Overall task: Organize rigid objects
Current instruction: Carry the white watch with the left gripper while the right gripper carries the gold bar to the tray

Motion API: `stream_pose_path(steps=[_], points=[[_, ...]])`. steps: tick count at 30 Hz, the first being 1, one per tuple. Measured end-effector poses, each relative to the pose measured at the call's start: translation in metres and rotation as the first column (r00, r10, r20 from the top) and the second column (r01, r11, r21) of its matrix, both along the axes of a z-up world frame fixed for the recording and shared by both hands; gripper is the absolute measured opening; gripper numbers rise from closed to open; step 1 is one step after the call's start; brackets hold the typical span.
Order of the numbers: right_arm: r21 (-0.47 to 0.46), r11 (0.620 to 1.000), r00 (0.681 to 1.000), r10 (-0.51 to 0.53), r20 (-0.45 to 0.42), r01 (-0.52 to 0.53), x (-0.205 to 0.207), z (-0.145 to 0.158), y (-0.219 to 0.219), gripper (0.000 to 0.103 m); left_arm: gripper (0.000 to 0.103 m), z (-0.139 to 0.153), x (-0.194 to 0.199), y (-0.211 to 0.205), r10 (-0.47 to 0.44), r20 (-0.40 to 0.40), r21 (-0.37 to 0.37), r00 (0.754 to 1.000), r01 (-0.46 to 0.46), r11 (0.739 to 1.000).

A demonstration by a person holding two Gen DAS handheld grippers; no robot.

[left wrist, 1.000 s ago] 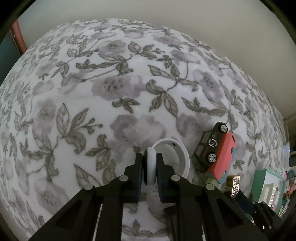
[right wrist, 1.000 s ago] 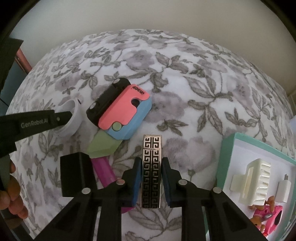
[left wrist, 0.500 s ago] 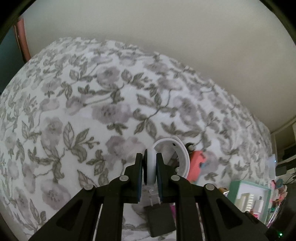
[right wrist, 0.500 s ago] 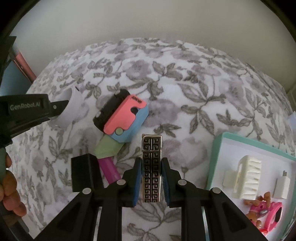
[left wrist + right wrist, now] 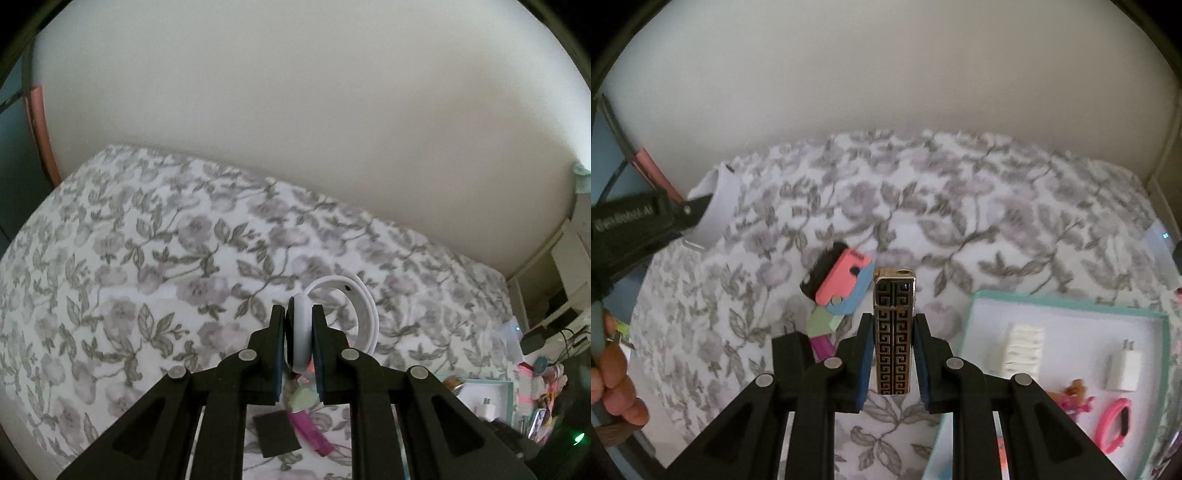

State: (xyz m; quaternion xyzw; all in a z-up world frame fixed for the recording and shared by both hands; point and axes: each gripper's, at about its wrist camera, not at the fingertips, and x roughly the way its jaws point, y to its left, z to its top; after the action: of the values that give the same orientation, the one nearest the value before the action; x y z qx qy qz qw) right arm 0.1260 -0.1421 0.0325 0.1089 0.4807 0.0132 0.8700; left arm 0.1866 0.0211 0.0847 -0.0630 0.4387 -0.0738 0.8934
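Right wrist: right gripper [image 5: 892, 354] clamps flat metal lighter [image 5: 893, 332], Greek-key pattern.
Left gripper [image 5: 299, 341] pinches smooth white band [image 5: 341, 314] over floral cloth [image 5: 147, 258].

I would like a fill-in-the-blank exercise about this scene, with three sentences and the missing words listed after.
1. The left tool is shut on a white ____.
2. The right tool grips a lighter patterned in black and ____.
3. The white charger plug lies inside the ____-rimmed tray.

Missing words: ring; gold; teal
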Motion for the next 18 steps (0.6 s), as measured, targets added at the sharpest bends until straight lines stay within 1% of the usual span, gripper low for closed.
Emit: stream_pose_path(steps=[5,7,10,15,18], points=[[0.015,0.998,0.994,-0.059,0.094,0.058,-0.021,0.045,-0.03,0.022,0.014,0.026,-0.018,-0.029,-0.068,0.066,0.028,0.996,0.066,0.997],[0.005,0.997,0.99,-0.08,0.119,0.08,-0.029,0.057,-0.039,0.022,0.014,0.034,-0.024,-0.04,-0.095,0.088,0.038,0.992,0.092,0.995],[-0.035,0.992,0.981,-0.117,0.154,0.124,-0.045,0.076,-0.059,0.022,0.014,0.044,-0.035,-0.062,-0.149,0.116,0.046,0.982,0.145,0.988],[-0.068,0.977,0.964,-0.188,0.19,0.204,-0.068,0.095,-0.096,0.022,0.014,0.046,-0.045,-0.088,-0.199,0.116,0.048,0.973,0.195,0.98],[-0.079,0.961,0.948,-0.245,0.204,0.265,-0.083,0.104,-0.119,0.022,0.014,0.045,-0.052,-0.106,-0.235,0.106,0.056,0.966,0.23,0.972]])
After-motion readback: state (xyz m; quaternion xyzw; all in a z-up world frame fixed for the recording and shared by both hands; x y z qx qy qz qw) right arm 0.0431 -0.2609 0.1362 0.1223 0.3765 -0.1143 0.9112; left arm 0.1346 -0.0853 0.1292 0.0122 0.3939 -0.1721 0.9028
